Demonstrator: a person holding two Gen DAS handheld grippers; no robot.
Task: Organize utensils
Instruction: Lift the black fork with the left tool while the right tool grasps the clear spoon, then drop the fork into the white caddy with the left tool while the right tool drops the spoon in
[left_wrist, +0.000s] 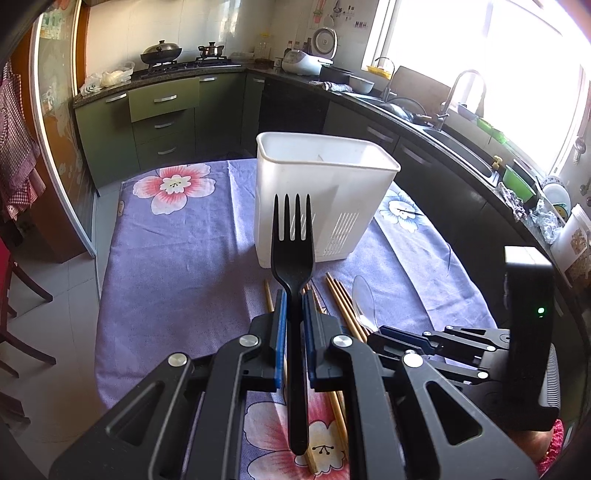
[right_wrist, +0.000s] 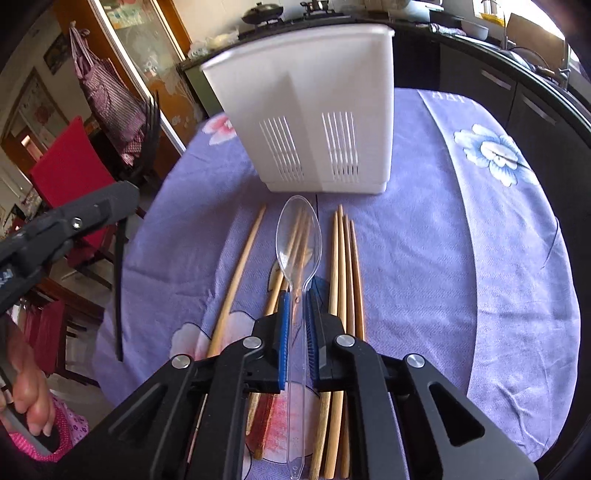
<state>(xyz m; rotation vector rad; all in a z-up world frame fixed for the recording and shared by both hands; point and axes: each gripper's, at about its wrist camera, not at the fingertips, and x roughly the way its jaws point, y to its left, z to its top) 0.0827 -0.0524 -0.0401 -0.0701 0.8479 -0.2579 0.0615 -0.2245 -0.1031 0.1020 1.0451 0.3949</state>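
On a round table (left_wrist: 166, 258) covered with a purple cloth printed with large flowers, a white plastic utensil holder (left_wrist: 317, 195) stands upright. It is tall and rectangular, with narrow drainage slits low on its front wall and a divider inside.

Both handheld grippers point down toward the table at a slant. The left gripper (left_wrist: 293, 314) has its blue-padded fingers closed narrowly on a black plastic fork (left_wrist: 293, 258). It grips the fork partway along the handle — the tines point up and away toward the holder, and the handle's end hangs back beneath the gripper. From the left wrist view the tines overlap the holder's front wall, but the fork is in front of the holder, not inside it.

The right gripper (right_wrist: 297, 314) is closed just as narrowly on a clear plastic spoon (right_wrist: 297, 251). Its pads pinch the spoon's neck, with the bowl pointing forward toward the base of the holder and the transparent handle trailing back under the gripper.

Beneath the spoon, wooden chopsticks (right_wrist: 343, 266) lie flat on the cloth in loose groups, running lengthwise toward the holder — one lies alone at the left, several in the middle, several side by side at the right. Their far tips rest near the holder's base.

At the left edge of the right wrist view, a person's hand (right_wrist: 31, 398) grasps the handle of the left gripper.
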